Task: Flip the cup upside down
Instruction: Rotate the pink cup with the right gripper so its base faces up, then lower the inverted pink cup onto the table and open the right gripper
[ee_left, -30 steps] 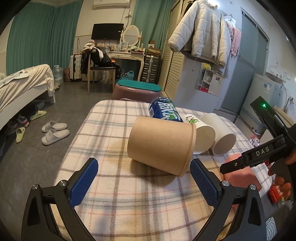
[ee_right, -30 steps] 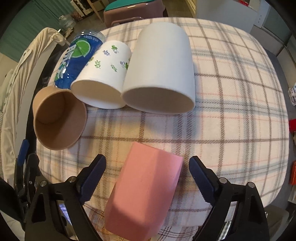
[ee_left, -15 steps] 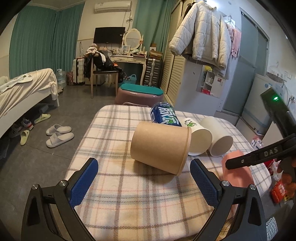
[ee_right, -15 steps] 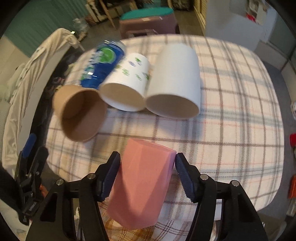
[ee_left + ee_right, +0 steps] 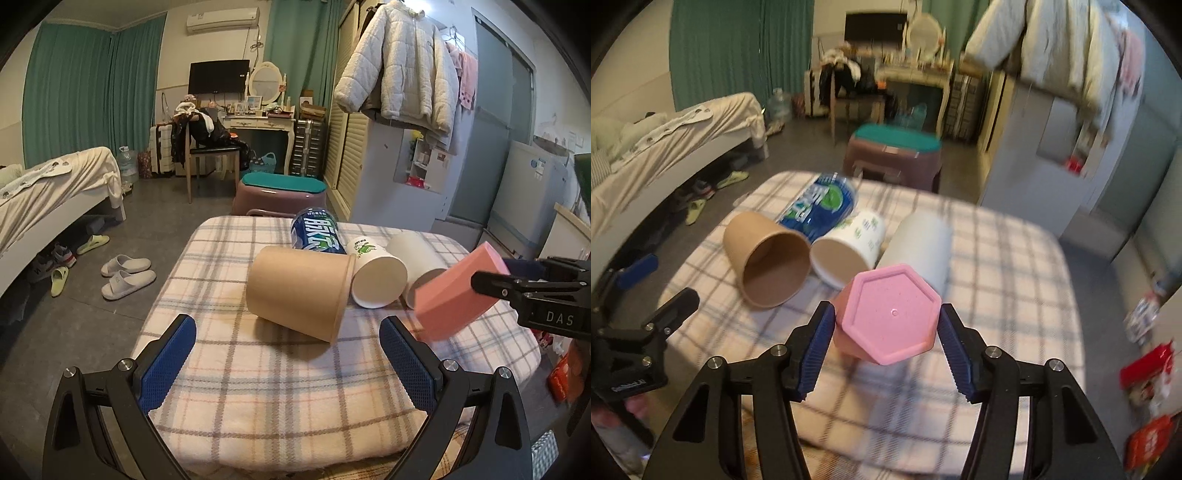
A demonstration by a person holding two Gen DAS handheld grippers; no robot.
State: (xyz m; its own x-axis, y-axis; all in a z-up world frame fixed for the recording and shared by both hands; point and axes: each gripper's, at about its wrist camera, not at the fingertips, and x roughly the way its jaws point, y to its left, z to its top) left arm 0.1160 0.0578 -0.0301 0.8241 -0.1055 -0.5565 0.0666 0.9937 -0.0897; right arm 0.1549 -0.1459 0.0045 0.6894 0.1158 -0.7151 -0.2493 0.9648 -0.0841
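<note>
**Ann:** Right gripper (image 5: 886, 328) has its blue pads pressed on both sides of the pink hexagonal plastic cup (image 5: 892, 315), lifted off the checked tablecloth (image 5: 1004, 266), base tilted up toward the camera!

**Bo:** And the left gripper (image 5: 286, 363)?

**Ann:** Spread wide, holding nothing, hanging low in front of the brown paper cup (image 5: 301, 291) lying on its side.

**Bo:** Risks?

**Ann:** The pink cup hangs just beside the plain white cup (image 5: 923, 243). Swing it down carelessly and its rim could knock that one rolling. Flat faces, too: an off-centre squeeze might let it twist.
</note>
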